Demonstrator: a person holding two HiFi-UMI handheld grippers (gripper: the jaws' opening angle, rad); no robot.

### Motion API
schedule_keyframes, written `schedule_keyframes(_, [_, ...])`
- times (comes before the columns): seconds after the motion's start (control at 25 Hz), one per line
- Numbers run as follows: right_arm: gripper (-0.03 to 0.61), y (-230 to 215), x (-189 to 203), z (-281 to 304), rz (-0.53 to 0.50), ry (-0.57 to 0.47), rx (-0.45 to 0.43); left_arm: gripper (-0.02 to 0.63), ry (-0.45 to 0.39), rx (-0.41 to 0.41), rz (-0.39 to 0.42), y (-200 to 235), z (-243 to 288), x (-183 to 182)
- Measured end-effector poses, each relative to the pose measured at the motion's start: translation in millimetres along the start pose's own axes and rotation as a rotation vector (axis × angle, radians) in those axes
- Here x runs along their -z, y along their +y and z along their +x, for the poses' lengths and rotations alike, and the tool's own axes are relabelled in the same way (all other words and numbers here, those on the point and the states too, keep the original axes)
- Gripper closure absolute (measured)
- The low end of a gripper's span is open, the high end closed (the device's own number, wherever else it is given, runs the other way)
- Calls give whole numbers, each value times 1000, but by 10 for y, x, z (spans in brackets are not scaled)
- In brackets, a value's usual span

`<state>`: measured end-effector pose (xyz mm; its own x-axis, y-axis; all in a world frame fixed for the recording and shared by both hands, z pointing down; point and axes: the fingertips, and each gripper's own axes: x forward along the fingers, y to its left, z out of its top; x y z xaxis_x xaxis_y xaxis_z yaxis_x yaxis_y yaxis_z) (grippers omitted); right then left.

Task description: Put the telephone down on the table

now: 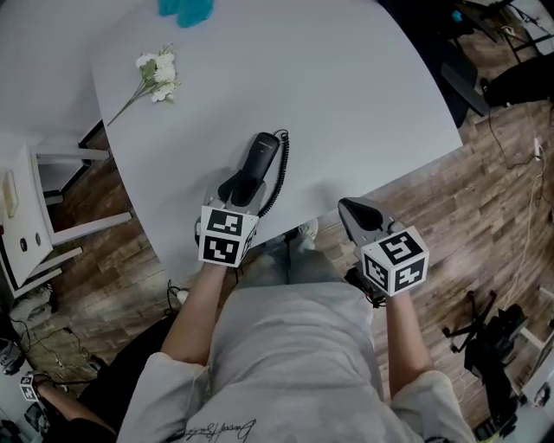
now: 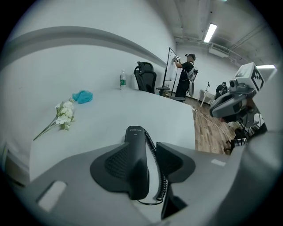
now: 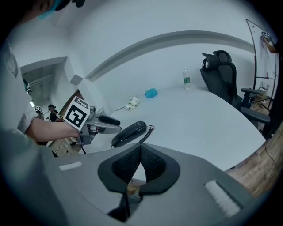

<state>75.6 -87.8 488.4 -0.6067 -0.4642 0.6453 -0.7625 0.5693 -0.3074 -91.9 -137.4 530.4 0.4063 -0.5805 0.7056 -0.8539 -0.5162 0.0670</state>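
A black telephone handset (image 1: 262,160) with a coiled cord (image 1: 280,177) lies lengthwise on the white table (image 1: 346,104) close to its near edge. My left gripper (image 1: 238,189) straddles its near end. In the left gripper view the handset (image 2: 137,163) rests against the left pad (image 2: 116,162), while a gap holding the cord (image 2: 158,170) separates it from the right pad, so the jaws are open around it. My right gripper (image 1: 355,210) hovers off the table's edge to the right. Its pads (image 3: 132,164) meet at the tips with nothing between them. The right gripper view shows the handset (image 3: 129,132) under the left gripper (image 3: 104,123).
White flowers (image 1: 156,73) lie at the table's far left and a blue cloth-like thing (image 1: 186,9) at its far edge. A bottle (image 3: 186,78) and a black office chair (image 3: 221,73) stand beyond the table. A white cabinet (image 1: 26,225) stands left. A person (image 2: 185,75) stands at a whiteboard.
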Motion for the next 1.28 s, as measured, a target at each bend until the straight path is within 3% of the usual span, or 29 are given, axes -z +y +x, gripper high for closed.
schedule_keyframes(0.08, [572,29,-8,-28,-7,-6,3,460,-25,-14,24,-41,-92,-36])
schedule_keyframes(0.48, [572,228,-79,-156,-31,-38,-14,593,-109,-30,22,-244,-629,-200])
schedule_keyframes(1.0, [572,485,-378,-252,-53,-100,-43,598,-92,26,-67,-357,-992,-134])
schedule_keyframes(1.28, [574,530,-497,-289,-70,-120,-29,598,-103,32,-65,-335,-1031,-171])
